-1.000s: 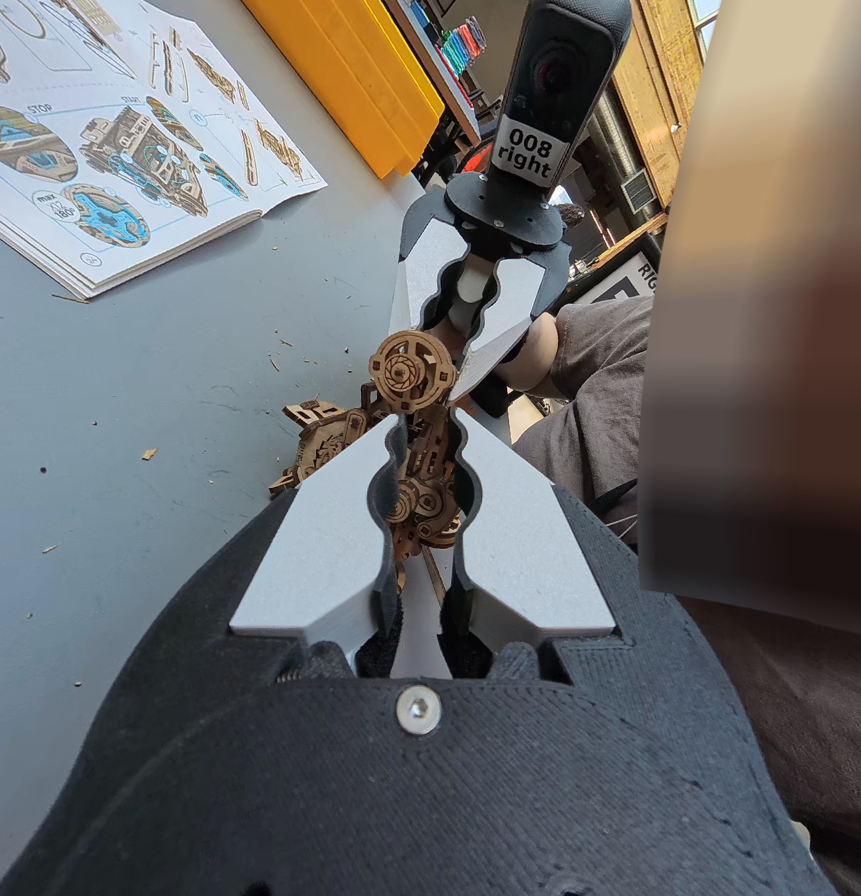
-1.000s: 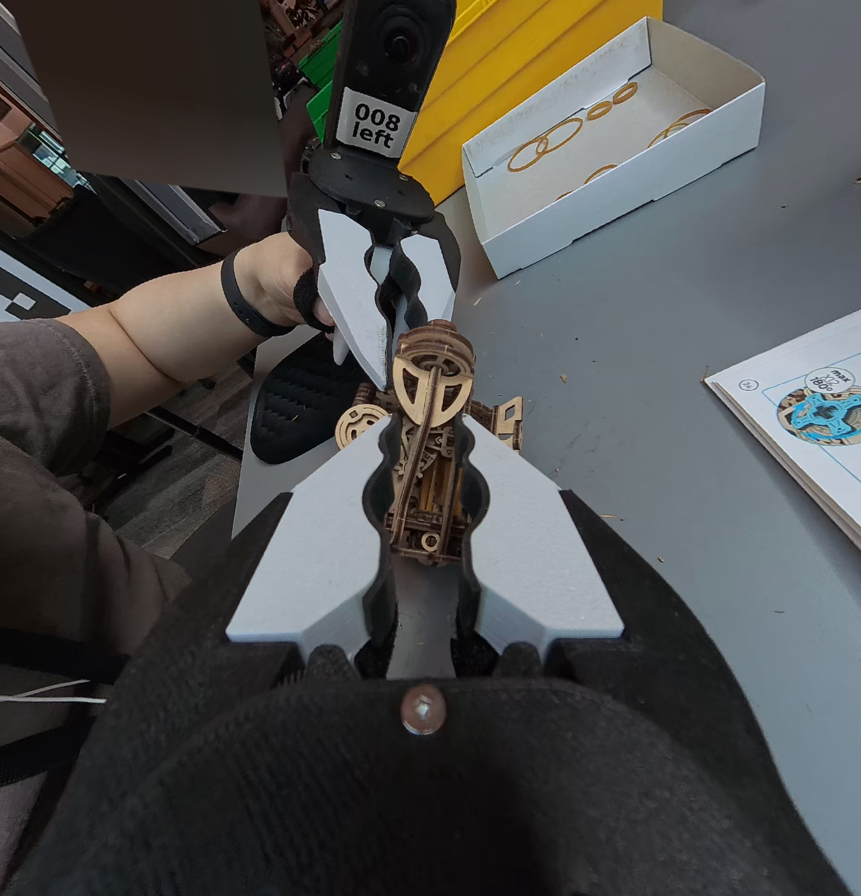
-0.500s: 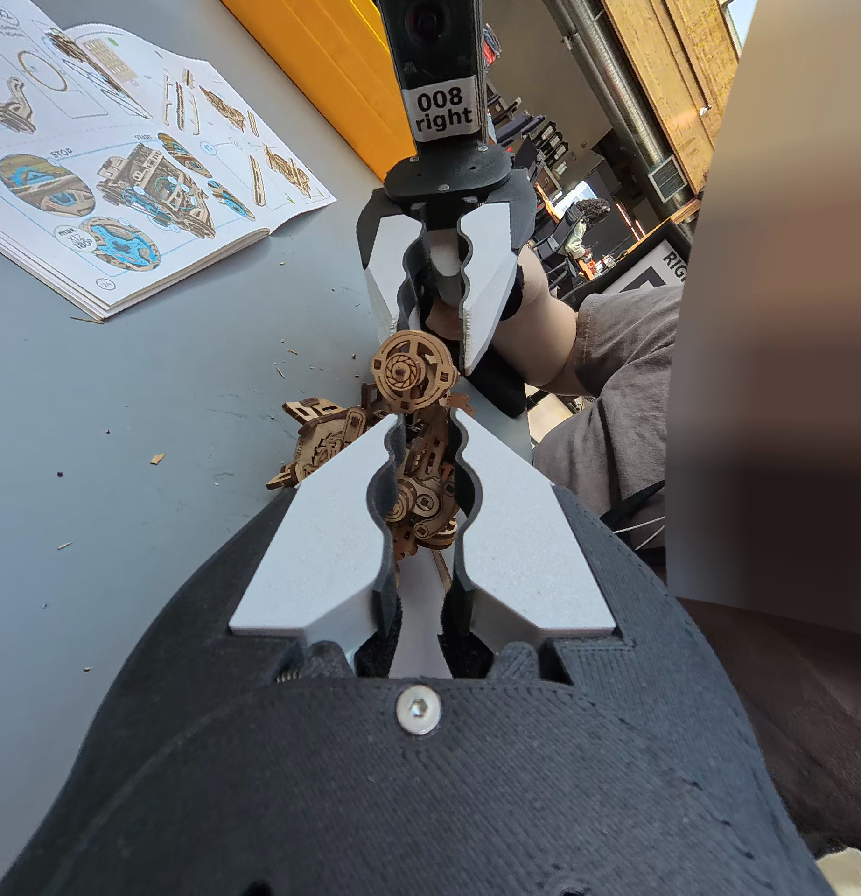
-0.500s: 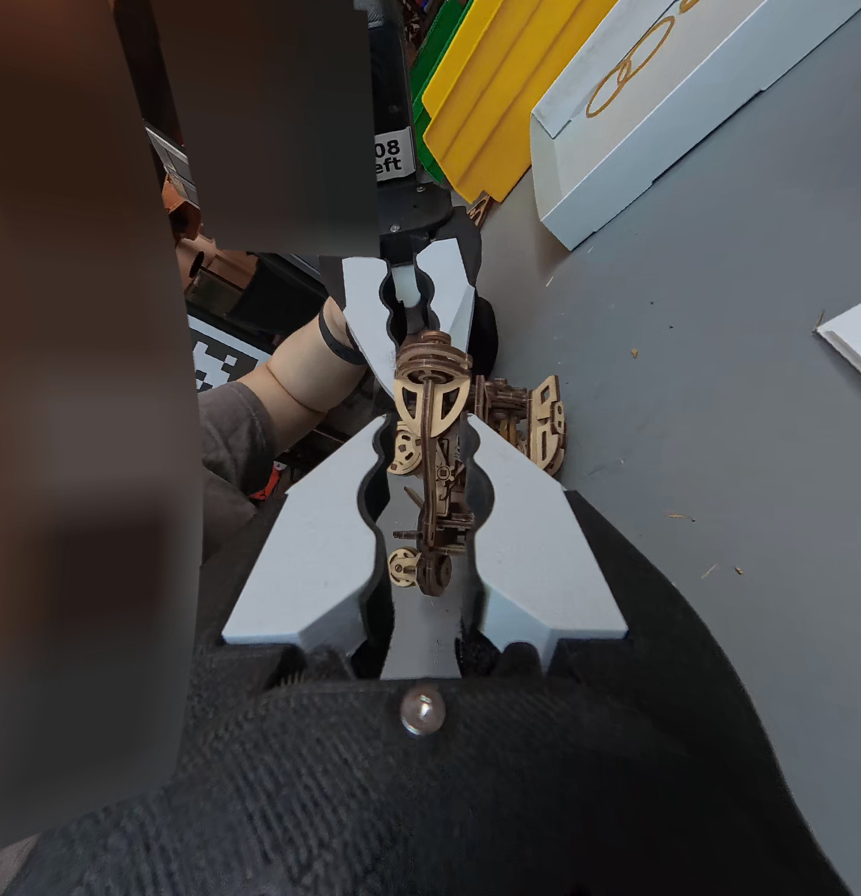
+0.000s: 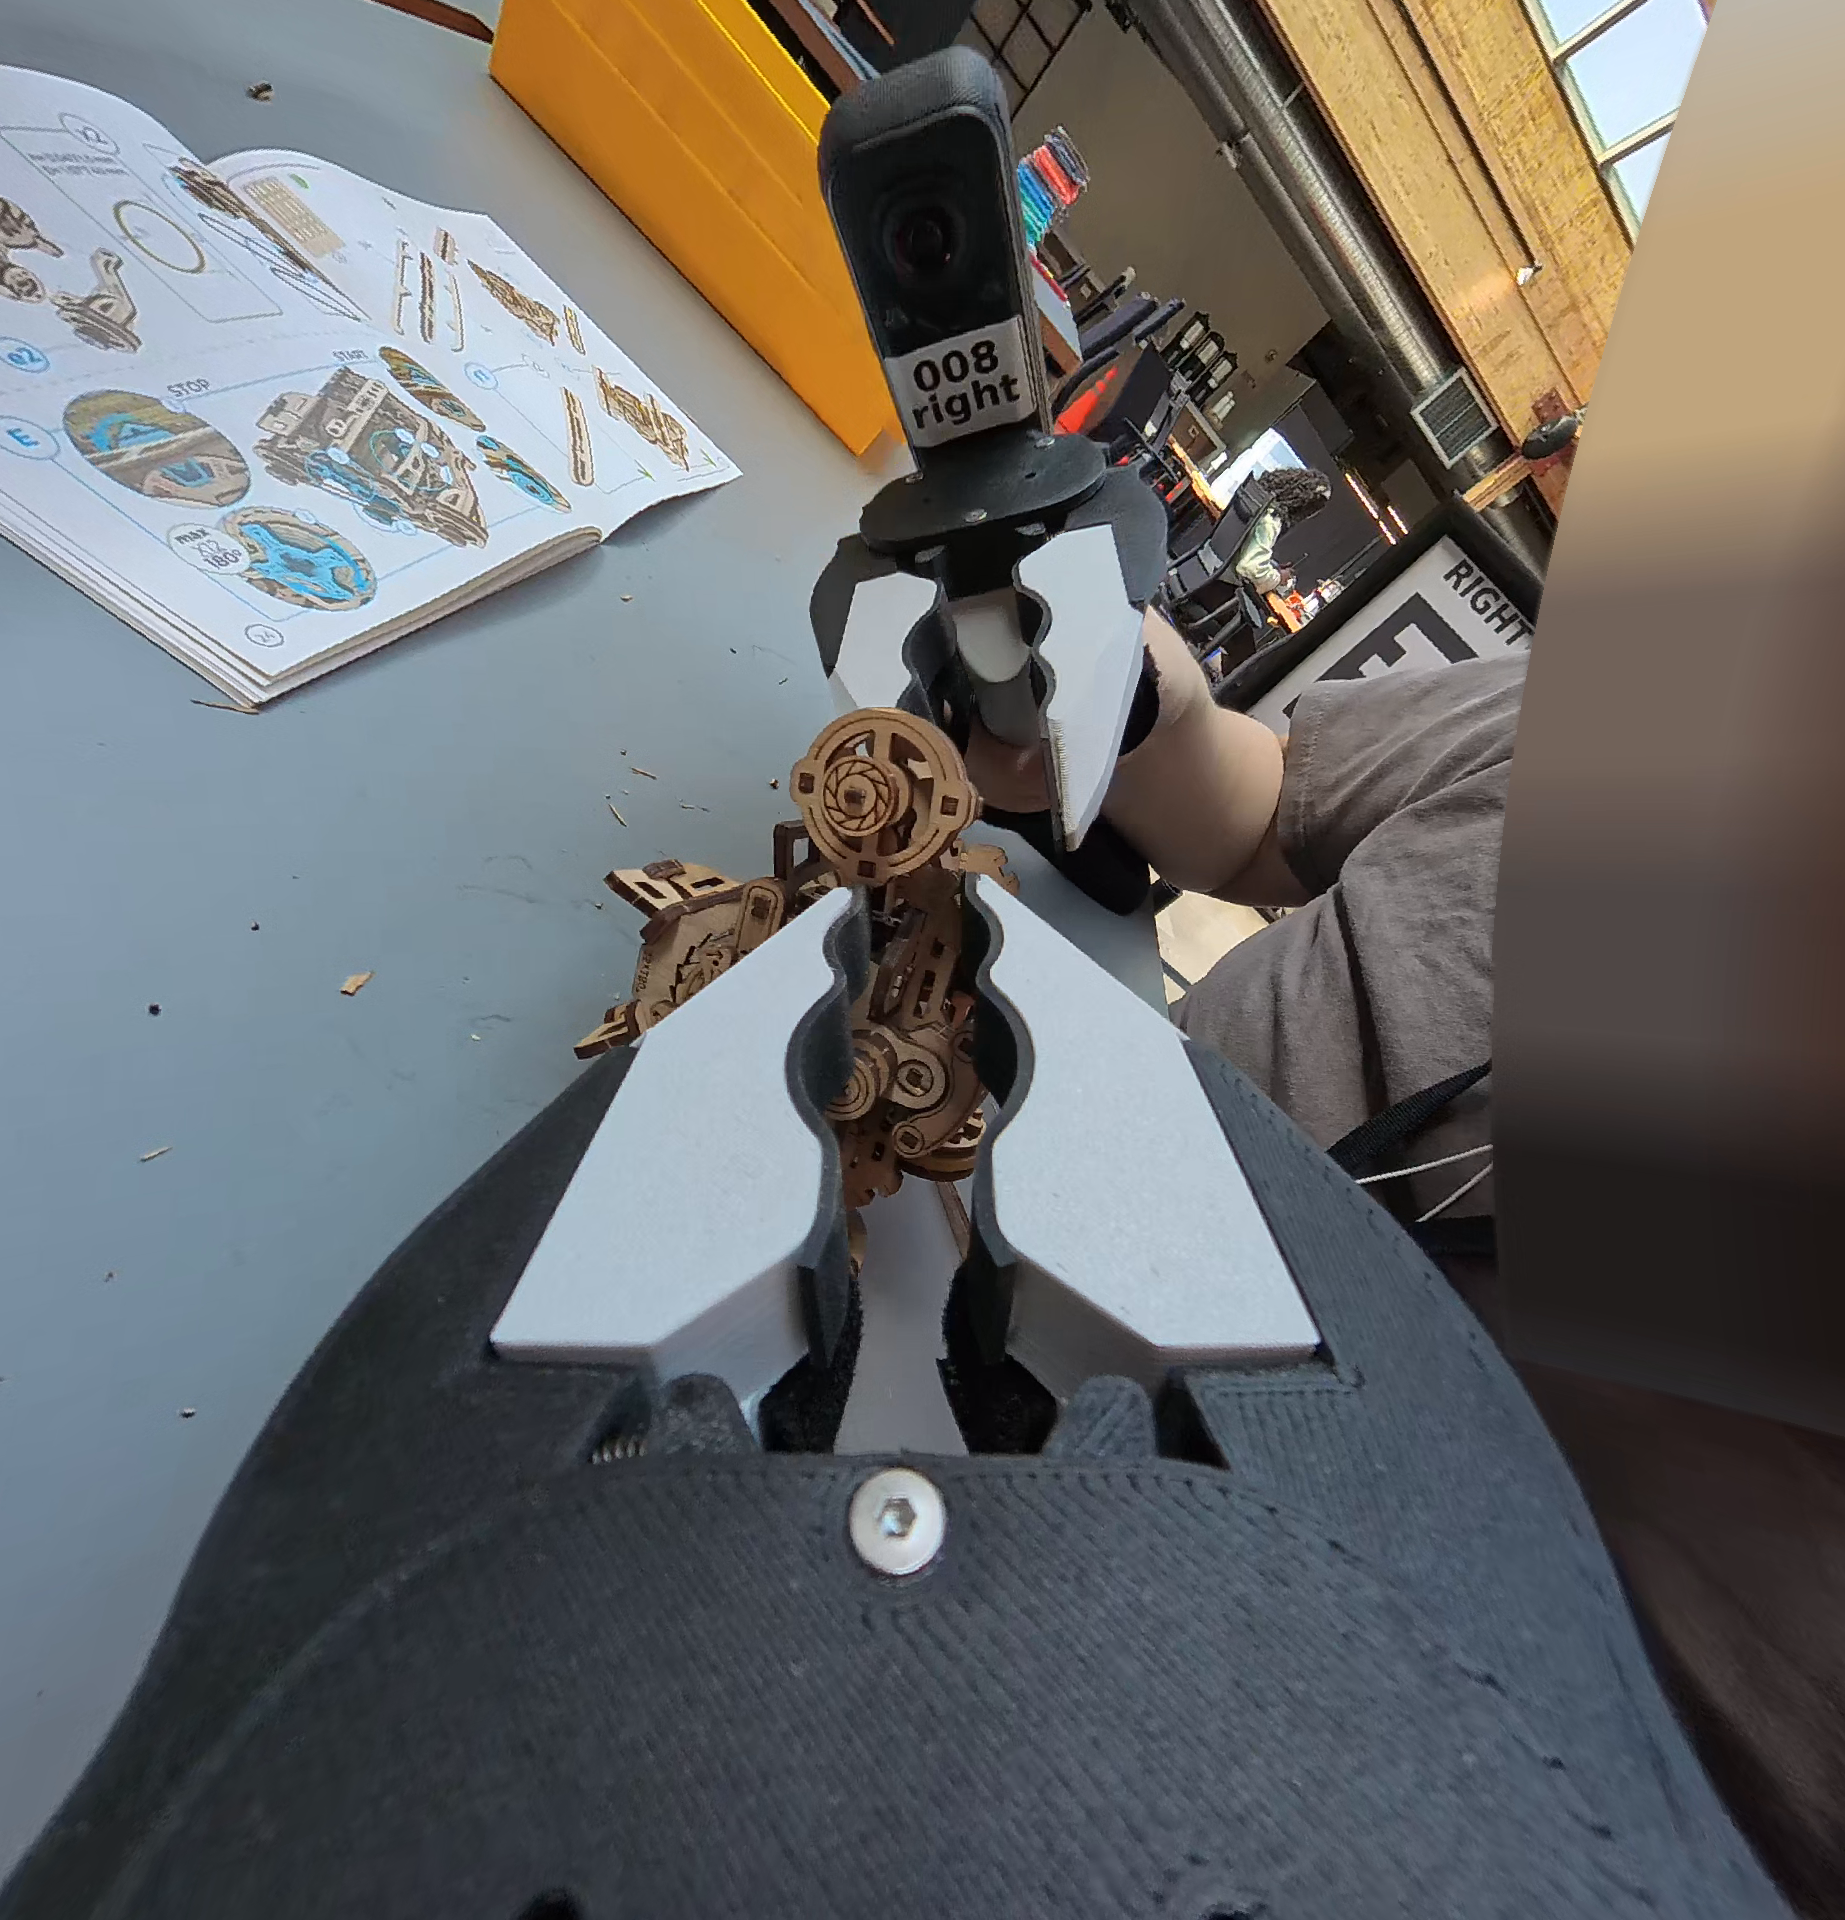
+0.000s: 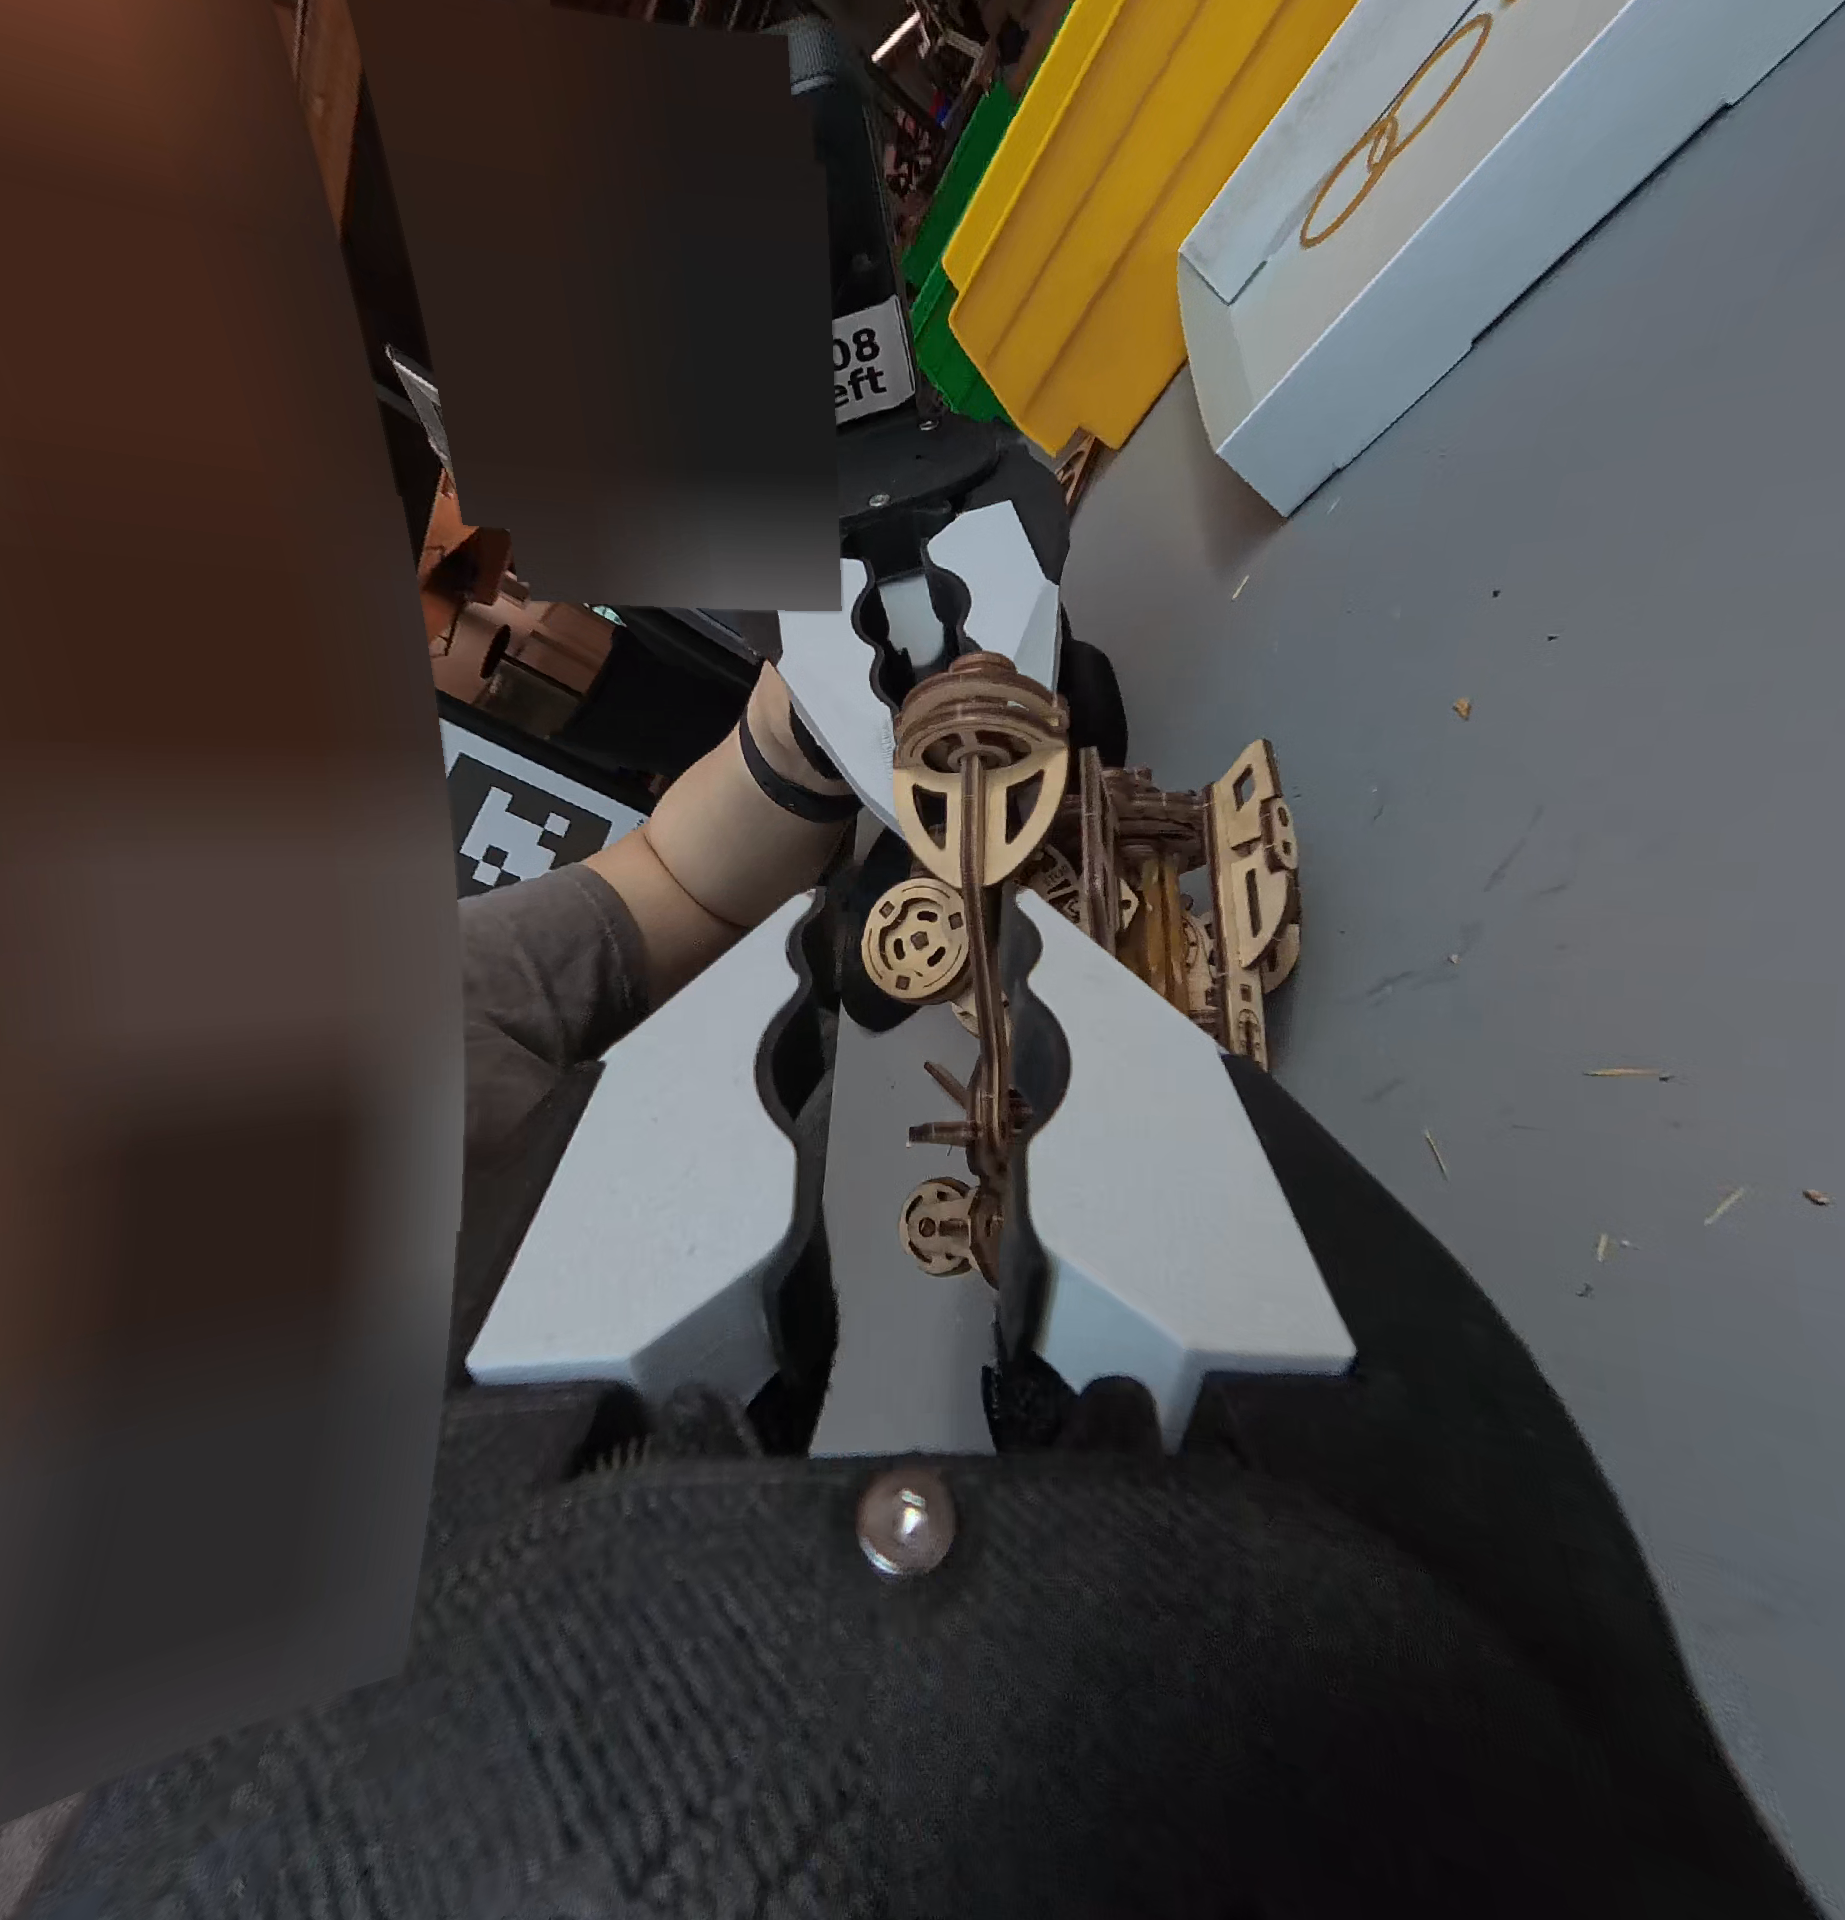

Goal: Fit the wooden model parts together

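Two hand-held grippers met over a grey tabletop (image 5: 274,883) at a wooden model (image 5: 897,997) made of gears and fretted plates. The left gripper (image 5: 910,914) had its fingers (image 5: 731,1091) clenched on the model's geared body, whose round wheel-like end (image 5: 882,800) stood clear beyond the fingertips. The right gripper (image 6: 913,914) had its fingers (image 6: 1136,1132) spread apart: the model's thin edge (image 6: 985,997) lay against the right-hand pad, with a clear gap to the other. A further wooden assembly (image 6: 1245,894) rested on the tabletop just beside the model. An open instruction booklet (image 5: 305,416), a yellow bin (image 5: 710,208) and a white box (image 6: 1500,239) lay farther off.
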Action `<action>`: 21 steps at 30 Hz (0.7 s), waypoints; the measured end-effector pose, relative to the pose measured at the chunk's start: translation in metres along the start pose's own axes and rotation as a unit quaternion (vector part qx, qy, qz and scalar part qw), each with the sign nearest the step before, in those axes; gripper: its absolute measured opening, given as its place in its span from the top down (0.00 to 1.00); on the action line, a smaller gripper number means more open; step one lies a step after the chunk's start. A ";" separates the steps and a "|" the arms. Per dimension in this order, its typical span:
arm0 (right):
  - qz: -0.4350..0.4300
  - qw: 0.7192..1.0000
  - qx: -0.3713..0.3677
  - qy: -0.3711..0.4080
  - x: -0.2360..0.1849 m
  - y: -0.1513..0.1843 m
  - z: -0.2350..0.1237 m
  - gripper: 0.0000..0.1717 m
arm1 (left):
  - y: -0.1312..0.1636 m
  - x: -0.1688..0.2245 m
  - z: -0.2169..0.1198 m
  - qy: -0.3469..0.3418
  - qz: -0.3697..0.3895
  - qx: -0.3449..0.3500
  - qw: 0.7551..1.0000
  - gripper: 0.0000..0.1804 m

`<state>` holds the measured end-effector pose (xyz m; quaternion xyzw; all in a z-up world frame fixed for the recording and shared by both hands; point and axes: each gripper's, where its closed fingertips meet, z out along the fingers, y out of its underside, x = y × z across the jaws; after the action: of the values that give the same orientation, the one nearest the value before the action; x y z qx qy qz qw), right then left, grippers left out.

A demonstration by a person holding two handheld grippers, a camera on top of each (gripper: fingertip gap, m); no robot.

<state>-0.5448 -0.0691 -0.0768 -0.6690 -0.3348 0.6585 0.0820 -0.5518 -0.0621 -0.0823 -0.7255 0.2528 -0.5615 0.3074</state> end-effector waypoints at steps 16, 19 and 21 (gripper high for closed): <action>-0.048 0.997 0.050 -0.029 -0.009 -0.001 0.008 0.64 | -0.002 -0.003 -0.002 -0.013 -0.003 0.013 1.000 0.92; -0.064 0.996 0.050 -0.029 -0.011 0.000 0.010 0.62 | -0.003 -0.003 -0.002 -0.016 0.001 0.014 1.000 0.92; -0.060 0.996 0.060 -0.032 -0.012 -0.002 0.009 0.62 | -0.003 -0.003 -0.002 -0.016 0.000 0.016 1.000 0.92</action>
<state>-0.5529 -0.0773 -0.0672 -0.6197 -0.3371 0.6926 0.1506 -0.5547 -0.0580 -0.0819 -0.7293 0.2390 -0.5537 0.3231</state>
